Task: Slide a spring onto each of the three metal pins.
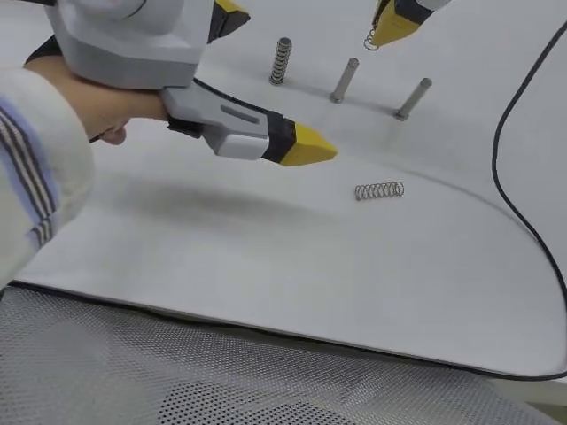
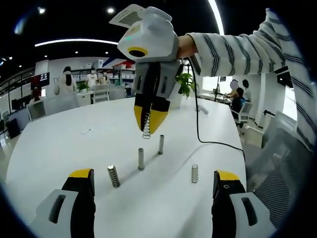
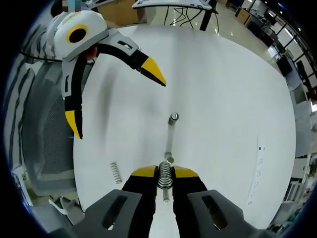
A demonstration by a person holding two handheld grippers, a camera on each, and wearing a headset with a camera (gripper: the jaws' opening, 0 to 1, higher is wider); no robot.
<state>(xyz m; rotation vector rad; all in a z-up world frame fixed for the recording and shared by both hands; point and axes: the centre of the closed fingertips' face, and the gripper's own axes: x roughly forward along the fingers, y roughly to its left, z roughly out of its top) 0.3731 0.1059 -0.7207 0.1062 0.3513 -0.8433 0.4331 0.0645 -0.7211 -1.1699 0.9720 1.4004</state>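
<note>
head view: my left gripper (image 1: 271, 78) hangs wide open over the near-left table (image 1: 266, 266), holding nothing. past it stand a sprung pin (image 1: 281, 60) and two bare pins (image 1: 345, 80). my right gripper (image 1: 390, 28) pinches a spring (image 1: 370, 40) above them. a loose spring (image 1: 379, 190) lies flat in open room near the front edge. a cable (image 1: 518, 190) curves down the right side.

left gripper view: the held spring hangs upright over the bare pins, with broad bare table beyond.

right gripper view: jaws narrow on the spring, a bare pin just ahead. the left gripper is spread at upper left, well apart.
</note>
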